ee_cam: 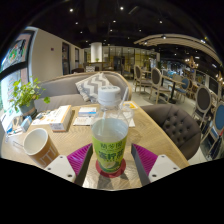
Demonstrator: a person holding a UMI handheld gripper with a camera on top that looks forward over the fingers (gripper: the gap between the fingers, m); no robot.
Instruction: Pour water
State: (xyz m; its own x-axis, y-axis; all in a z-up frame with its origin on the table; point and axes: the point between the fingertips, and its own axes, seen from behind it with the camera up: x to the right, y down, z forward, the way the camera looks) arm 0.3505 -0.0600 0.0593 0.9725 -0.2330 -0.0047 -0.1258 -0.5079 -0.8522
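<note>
A clear plastic bottle (110, 125) with a white cap and a green label stands upright on the wooden table (160, 135), its base on a small red disc (111, 172). It sits between the fingers of my gripper (111, 158), which is open; a gap shows between the bottle and each magenta pad (82, 160). A brown paper cup (40, 146) stands upright on the table to the left of the bottle, beyond the left finger.
Books and papers (60, 117) lie on the table's far side behind the bottle. A potted plant (22, 97) stands at the far left. A grey padded chair (180, 127) is at the right edge of the table, with more café tables and chairs beyond.
</note>
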